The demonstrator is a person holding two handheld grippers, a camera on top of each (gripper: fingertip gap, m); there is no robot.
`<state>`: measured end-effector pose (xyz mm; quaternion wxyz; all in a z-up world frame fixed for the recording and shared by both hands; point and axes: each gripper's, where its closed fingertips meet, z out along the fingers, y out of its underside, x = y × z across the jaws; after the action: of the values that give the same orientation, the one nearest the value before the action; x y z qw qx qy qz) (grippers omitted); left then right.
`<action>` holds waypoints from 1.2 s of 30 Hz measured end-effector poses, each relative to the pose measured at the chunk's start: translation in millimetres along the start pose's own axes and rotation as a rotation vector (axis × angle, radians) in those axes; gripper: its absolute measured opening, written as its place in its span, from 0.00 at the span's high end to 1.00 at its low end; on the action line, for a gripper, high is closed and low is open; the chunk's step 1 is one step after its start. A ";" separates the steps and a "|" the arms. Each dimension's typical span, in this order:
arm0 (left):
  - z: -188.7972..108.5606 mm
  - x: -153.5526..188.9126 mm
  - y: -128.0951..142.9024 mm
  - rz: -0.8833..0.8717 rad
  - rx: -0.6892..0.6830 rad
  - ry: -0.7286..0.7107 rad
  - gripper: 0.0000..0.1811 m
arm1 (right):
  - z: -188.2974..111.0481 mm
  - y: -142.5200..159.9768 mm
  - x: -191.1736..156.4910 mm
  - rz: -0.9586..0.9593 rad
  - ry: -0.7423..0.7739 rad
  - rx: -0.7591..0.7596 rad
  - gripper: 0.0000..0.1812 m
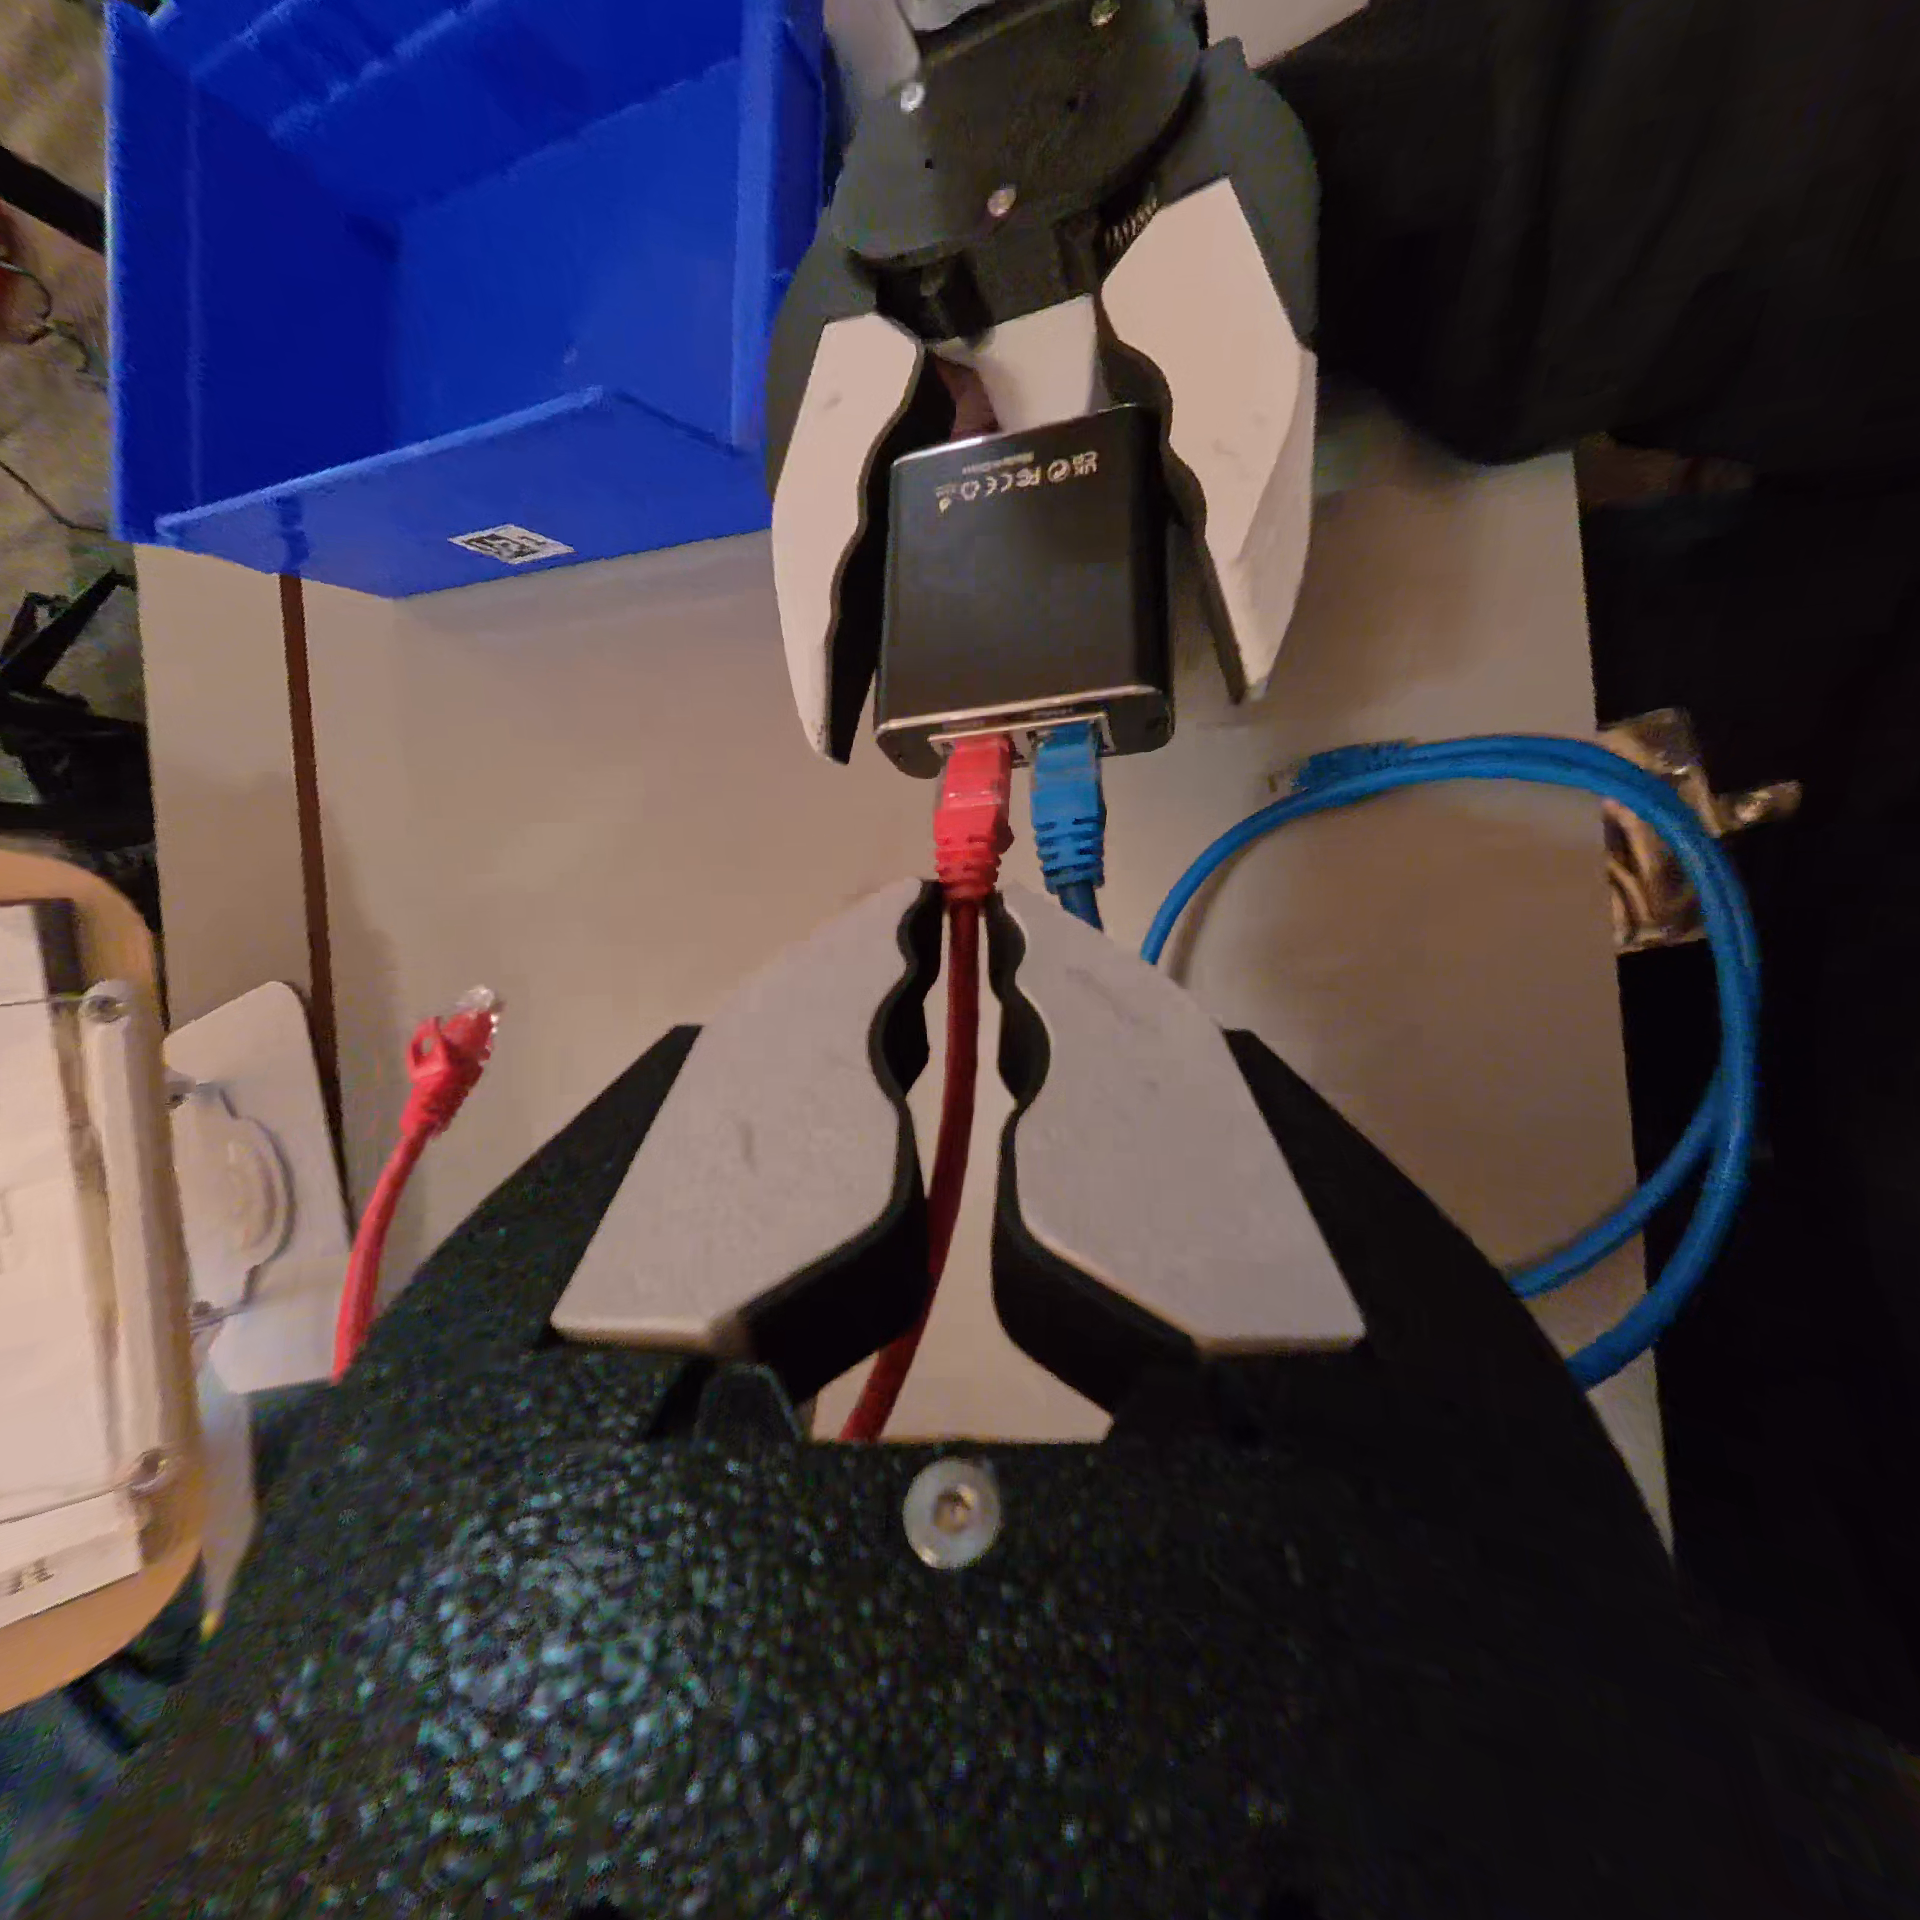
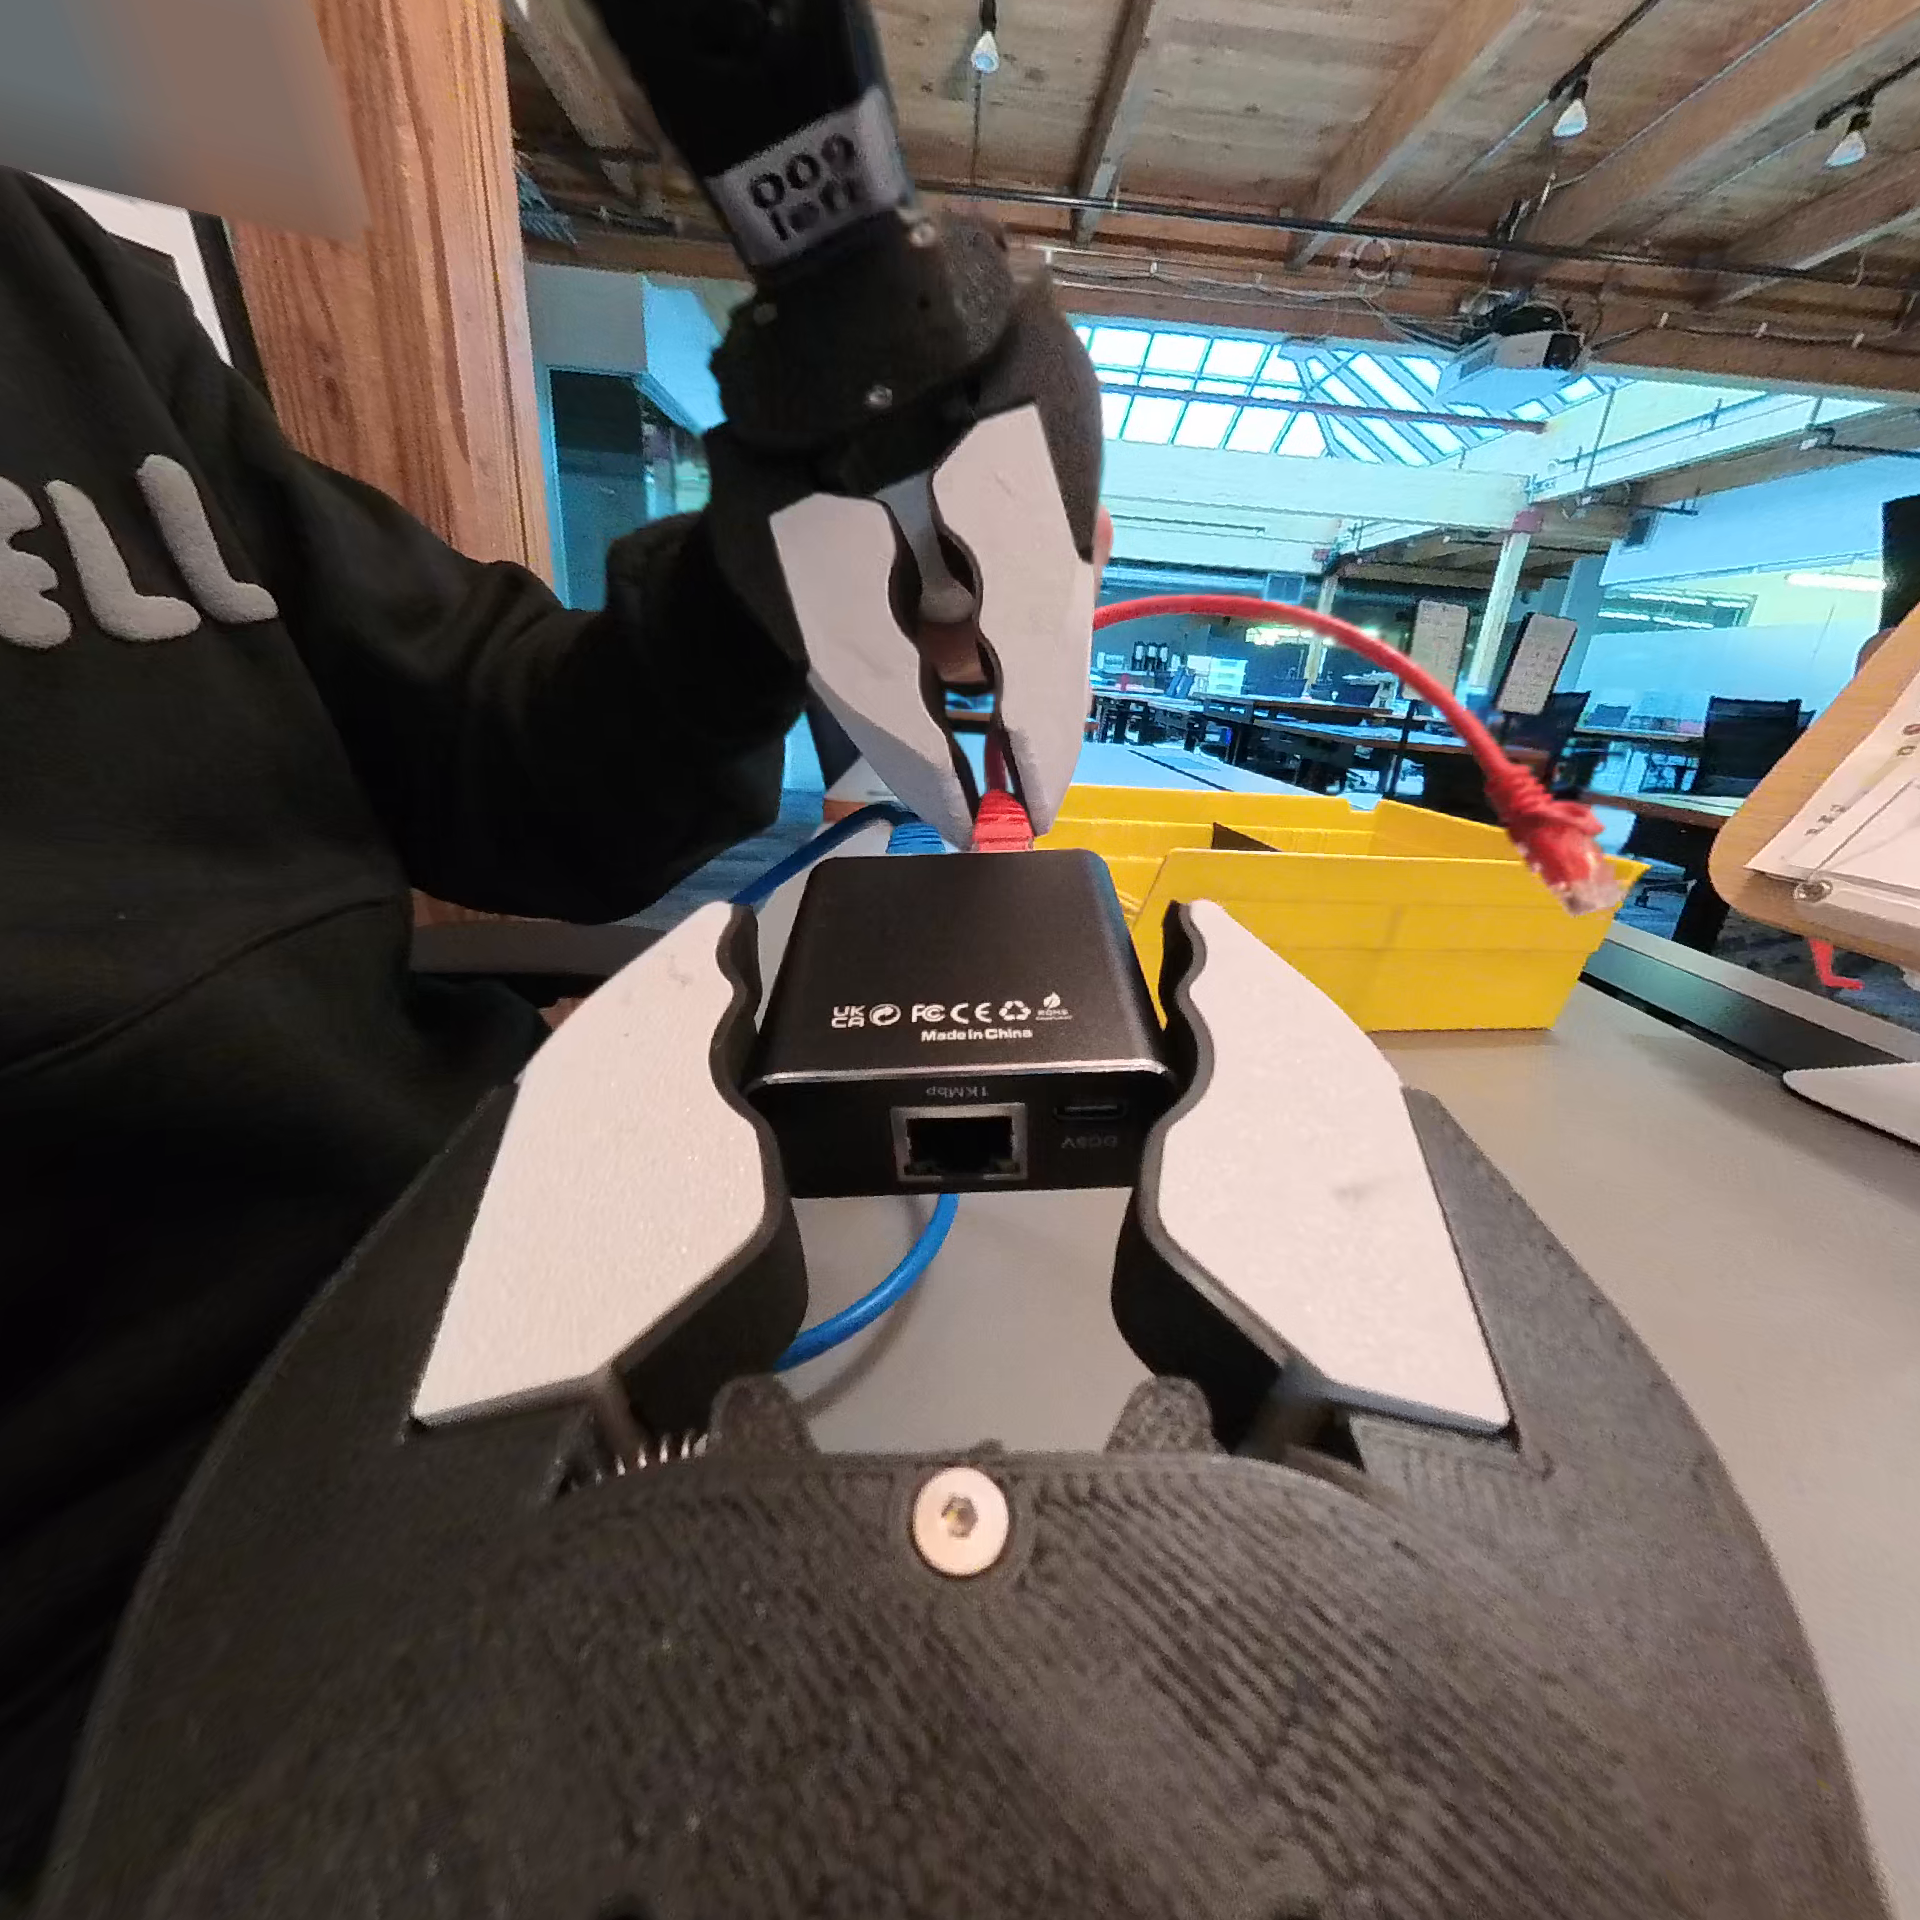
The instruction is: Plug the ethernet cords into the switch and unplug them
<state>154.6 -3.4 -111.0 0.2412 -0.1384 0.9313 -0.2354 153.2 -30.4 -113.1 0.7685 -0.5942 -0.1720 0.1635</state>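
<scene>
The black switch [image 1: 1023, 582] is clamped between the fingers of my right gripper [image 2: 956, 925], above the table; it also shows in the right wrist view [image 2: 956, 956]. A red plug [image 1: 974, 810] and a blue plug [image 1: 1068, 810] sit side by side in its far ports. My left gripper [image 1: 961, 904] is shut on the red cord just behind its plug. The red cord's free end [image 1: 452, 1049] hangs loose. The blue cord [image 1: 1704, 935] loops on the table. One port facing the right wrist camera [image 2: 961, 1143] is empty.
A blue bin [image 1: 468, 312] stands at the table's far left. A yellow bin [image 2: 1351, 935] sits behind the switch. A wooden clipboard stand [image 2: 1818, 779] is at the right. A person in a black sweatshirt [image 2: 208, 831] is close on the left.
</scene>
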 end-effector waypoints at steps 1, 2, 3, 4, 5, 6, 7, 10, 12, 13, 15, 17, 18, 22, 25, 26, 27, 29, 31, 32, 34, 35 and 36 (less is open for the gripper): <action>-2.1 0.9 -3.5 -0.034 0.061 0.033 0.96 | -0.1 -2.4 -1.0 -0.008 -0.004 0.015 0.59; -4.7 1.9 -7.5 -0.073 0.124 0.075 0.96 | 0.0 -5.6 -2.9 -0.014 -0.013 0.034 0.59; -6.8 1.9 -10.4 -0.112 0.180 0.114 0.96 | 0.2 -7.6 -3.7 -0.012 -0.018 0.050 0.59; -7.6 1.8 -11.5 -0.147 0.224 0.147 0.96 | 0.8 -8.2 -3.6 -0.011 -0.019 0.057 0.58; -7.5 1.9 -11.4 -0.178 0.258 0.174 0.96 | 1.2 -8.6 -3.1 -0.014 -0.016 0.060 0.59; -6.7 2.0 -10.6 -0.203 0.282 0.194 0.96 | 1.5 -7.6 -3.3 -0.021 -0.015 0.052 0.59; -5.9 1.2 -10.1 -0.219 0.303 0.196 0.96 | 1.6 -6.5 -2.0 -0.026 -0.007 0.048 0.59; -5.3 0.7 -10.4 -0.262 0.341 0.210 0.96 | 1.5 -7.4 -1.3 -0.027 -0.002 0.057 0.59; -1.3 0.1 -4.1 -0.255 0.307 0.204 0.96 | 2.9 -3.0 0.6 -0.027 0.008 0.031 0.59; 0.6 0.1 -1.4 -0.244 0.291 0.199 0.96 | 3.7 0.9 1.7 -0.025 0.014 0.010 0.59; -2.4 0.8 -7.0 -0.269 0.340 0.227 0.96 | 4.2 -2.8 -0.2 -0.023 0.001 0.037 0.59; -3.1 -1.6 -9.2 -0.282 0.362 0.223 0.96 | 3.5 -8.1 0.7 -0.028 0.010 0.070 0.58; -0.3 -1.4 -5.9 -0.268 0.339 0.213 0.96 | 3.8 -3.1 1.5 -0.024 0.013 0.042 0.58; -1.9 -2.3 -11.0 -0.321 0.419 0.232 0.96 | 2.3 -7.7 1.4 -0.029 0.014 0.069 0.58; 0.7 -3.2 -7.1 -0.227 0.385 0.168 0.96 | 1.9 -5.3 3.6 -0.090 0.043 0.027 0.58; -0.3 -3.7 -8.9 -0.214 0.389 0.152 0.95 | 1.3 -7.5 3.7 -0.090 0.042 0.039 0.58; -1.4 -3.7 -10.8 -0.217 0.395 0.148 0.95 | 0.2 -10.7 3.0 -0.099 0.041 0.054 0.59; 0.0 -3.1 -8.8 -0.216 0.378 0.145 0.95 | -0.4 -10.6 2.3 -0.104 0.042 0.053 0.59; 0.2 -3.7 -6.0 -0.216 0.368 0.145 0.94 | 0.8 -8.0 3.1 -0.108 0.046 0.037 0.59; -1.5 -3.2 -6.3 -0.225 0.377 0.158 0.94 | 1.7 -8.7 2.4 -0.107 0.041 0.043 0.59; -4.5 -2.4 -6.9 -0.243 0.397 0.178 0.94 | 2.1 -9.6 1.6 -0.102 0.034 0.049 0.59; -6.1 -2.2 -7.4 -0.253 0.409 0.186 0.94 | 1.1 -8.8 2.6 -0.102 0.040 0.044 0.59; -7.5 -2.4 -7.8 -0.268 0.417 0.193 0.93 | -0.1 -9.0 3.2 -0.103 0.044 0.043 0.59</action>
<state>154.0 -6.3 -100.4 0.1411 -0.1846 0.8547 -0.4643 156.5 -31.2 -104.2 0.7921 -0.5713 -0.1819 0.1145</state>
